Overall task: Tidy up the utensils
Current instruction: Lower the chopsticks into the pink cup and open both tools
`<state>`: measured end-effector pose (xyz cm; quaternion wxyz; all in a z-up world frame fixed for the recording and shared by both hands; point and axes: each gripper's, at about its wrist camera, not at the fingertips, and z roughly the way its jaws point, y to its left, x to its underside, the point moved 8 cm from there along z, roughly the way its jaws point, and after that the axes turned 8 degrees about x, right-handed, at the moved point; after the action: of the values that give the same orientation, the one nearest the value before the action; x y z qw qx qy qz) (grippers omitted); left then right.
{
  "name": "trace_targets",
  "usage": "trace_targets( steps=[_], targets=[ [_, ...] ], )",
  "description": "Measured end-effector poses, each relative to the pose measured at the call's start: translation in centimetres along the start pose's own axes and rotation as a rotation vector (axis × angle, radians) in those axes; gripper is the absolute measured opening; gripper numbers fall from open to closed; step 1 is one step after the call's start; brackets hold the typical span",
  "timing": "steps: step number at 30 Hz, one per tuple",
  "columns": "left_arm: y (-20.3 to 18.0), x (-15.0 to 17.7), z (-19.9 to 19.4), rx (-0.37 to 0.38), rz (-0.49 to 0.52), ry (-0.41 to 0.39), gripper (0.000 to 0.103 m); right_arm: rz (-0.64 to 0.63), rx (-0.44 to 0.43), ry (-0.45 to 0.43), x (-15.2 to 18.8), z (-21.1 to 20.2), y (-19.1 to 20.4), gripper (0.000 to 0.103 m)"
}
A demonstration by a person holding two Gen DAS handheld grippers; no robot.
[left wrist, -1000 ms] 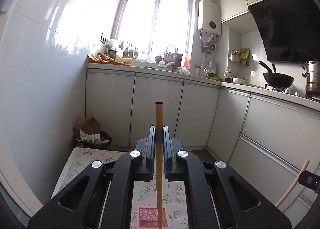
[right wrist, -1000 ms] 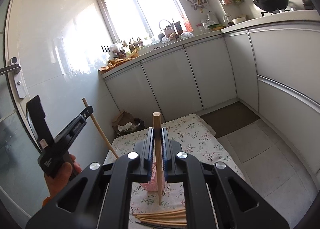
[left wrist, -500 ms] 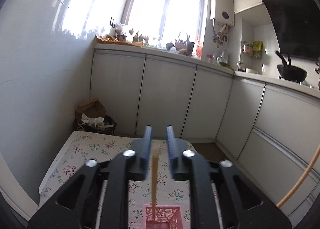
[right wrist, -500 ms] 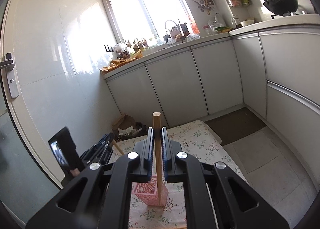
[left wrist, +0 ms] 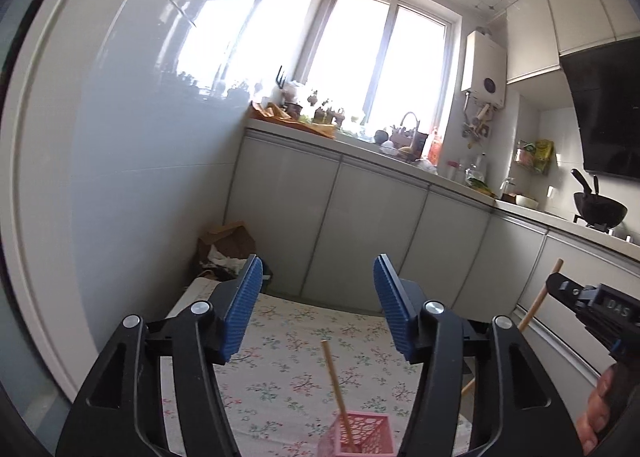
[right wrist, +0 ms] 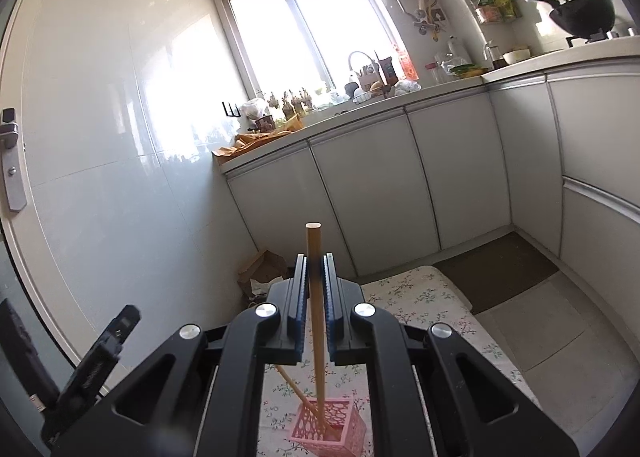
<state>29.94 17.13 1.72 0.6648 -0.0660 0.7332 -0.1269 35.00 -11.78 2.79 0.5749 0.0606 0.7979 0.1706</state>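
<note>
A pink lattice basket sits on the floral tablecloth. One wooden chopstick stands in it, leaning. My left gripper is above and behind it, jaws opening, with nothing between the blue pads. My right gripper is shut on a second chopstick, held upright; its lower end dips into the basket beside the leaning chopstick. The right gripper also shows at the right edge of the left wrist view. The left gripper shows at the lower left of the right wrist view.
White cabinets under a cluttered counter run behind the table. A cardboard box and a bin stand on the floor by the tiled wall. A dark mat lies on the floor to the right.
The left jaws have let go of their chopstick and spread wide; it now stands in the basket. The right gripper has carried its chopstick over the basket.
</note>
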Motion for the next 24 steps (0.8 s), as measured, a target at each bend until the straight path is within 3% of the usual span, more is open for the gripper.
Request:
trace_targets(
  steps=[5, 10, 11, 13, 20, 24],
  targets=[
    [1.3, 0.2, 0.1, -0.018, -0.013, 0.018, 0.057, -0.025, -0.006, 0.008, 2.6, 2.5, 1.0, 0.008],
    [1.9, 0.5, 0.1, -0.03, -0.012, 0.036, 0.062, -0.048, 0.013, 0.079, 6.8, 4.4, 1.0, 0.01],
    [1.9, 0.5, -0.2, -0.034, -0.01, 0.034, 0.064, -0.054, 0.026, 0.076, 7.0, 4.1, 0.9, 0.011],
    [1.8, 0.3, -0.6, -0.035, -0.003, 0.026, 0.07, -0.055, 0.037, 0.072, 7.0, 3.4, 0.8, 0.031],
    [-0.1, 0.0, -2.1, -0.011, 0.019, 0.027, 0.079, -0.048, 0.1, 0.035, 5.2, -0.9, -0.6, 0.037],
    [-1.7, 0.3, -3.0, 0.005, 0.031, 0.03, 0.096, -0.004, 0.166, -0.026, 4.5, -4.0, -2.6, 0.08]
  ],
)
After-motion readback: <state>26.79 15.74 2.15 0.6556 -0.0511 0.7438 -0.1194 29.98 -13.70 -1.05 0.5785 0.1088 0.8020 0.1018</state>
